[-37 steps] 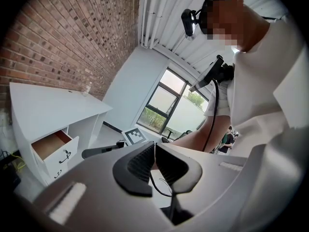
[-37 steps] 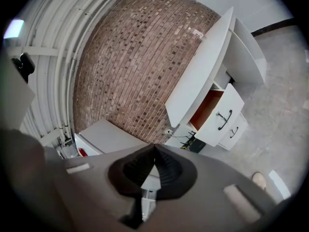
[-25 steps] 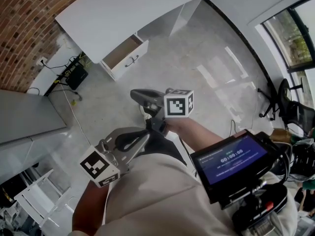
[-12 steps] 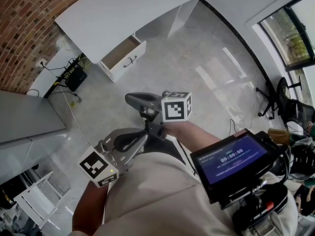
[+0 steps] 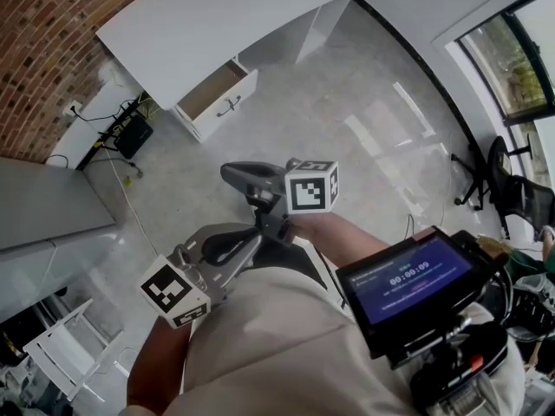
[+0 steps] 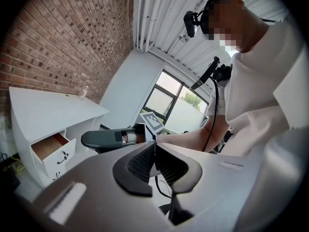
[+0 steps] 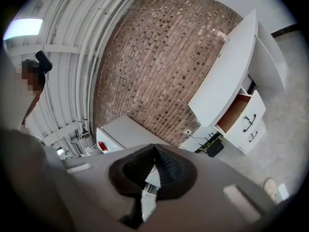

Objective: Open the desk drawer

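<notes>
top drawer point(image 5: 217, 92) stands pulled out of white table point(image 5: 199, 20), well apart from person | left claw point(image 5: 215, 250) pressed together, empty | right claw point(image 5: 239, 174) pressed together, empty | risk: looks done; re-approach with closed claws could knock the drawer front back in

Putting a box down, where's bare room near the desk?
The desk top looks mostly bare, as does the floor in front of the open drawer. Beside the desk, cables and a black box crowd the brick wall.
</notes>
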The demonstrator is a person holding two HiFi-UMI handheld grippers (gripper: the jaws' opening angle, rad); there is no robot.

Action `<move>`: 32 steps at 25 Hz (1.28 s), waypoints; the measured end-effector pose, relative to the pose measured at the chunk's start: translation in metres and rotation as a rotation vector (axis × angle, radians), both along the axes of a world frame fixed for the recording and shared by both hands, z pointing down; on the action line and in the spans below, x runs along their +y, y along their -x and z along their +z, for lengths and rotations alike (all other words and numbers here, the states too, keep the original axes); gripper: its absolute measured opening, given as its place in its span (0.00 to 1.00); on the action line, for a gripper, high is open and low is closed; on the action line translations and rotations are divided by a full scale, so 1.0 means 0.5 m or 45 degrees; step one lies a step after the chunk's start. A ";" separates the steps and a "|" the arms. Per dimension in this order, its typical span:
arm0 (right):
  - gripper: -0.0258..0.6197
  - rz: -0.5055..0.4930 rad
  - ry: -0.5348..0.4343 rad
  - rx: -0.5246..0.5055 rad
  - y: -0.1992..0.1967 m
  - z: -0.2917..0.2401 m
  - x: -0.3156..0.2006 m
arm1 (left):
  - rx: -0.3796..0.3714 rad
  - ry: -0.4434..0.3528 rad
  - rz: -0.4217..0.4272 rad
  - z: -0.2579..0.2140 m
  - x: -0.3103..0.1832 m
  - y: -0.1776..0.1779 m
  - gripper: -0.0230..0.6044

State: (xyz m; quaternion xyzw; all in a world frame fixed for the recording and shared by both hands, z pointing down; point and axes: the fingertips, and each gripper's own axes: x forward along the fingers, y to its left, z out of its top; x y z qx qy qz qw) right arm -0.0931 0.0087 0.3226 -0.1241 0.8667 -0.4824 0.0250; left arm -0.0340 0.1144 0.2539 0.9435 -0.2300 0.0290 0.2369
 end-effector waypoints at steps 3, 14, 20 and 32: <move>0.04 0.004 0.004 0.000 -0.004 -0.001 -0.003 | 0.002 0.000 0.003 -0.002 -0.003 -0.003 0.06; 0.04 0.011 0.009 0.014 -0.014 0.014 -0.011 | 0.008 0.025 0.023 0.012 -0.015 -0.013 0.06; 0.04 0.019 0.010 0.019 -0.020 0.026 -0.015 | 0.009 0.035 0.039 0.022 -0.020 -0.018 0.06; 0.04 0.035 0.027 0.031 -0.034 0.053 -0.049 | 0.016 0.066 0.062 0.043 -0.057 -0.030 0.06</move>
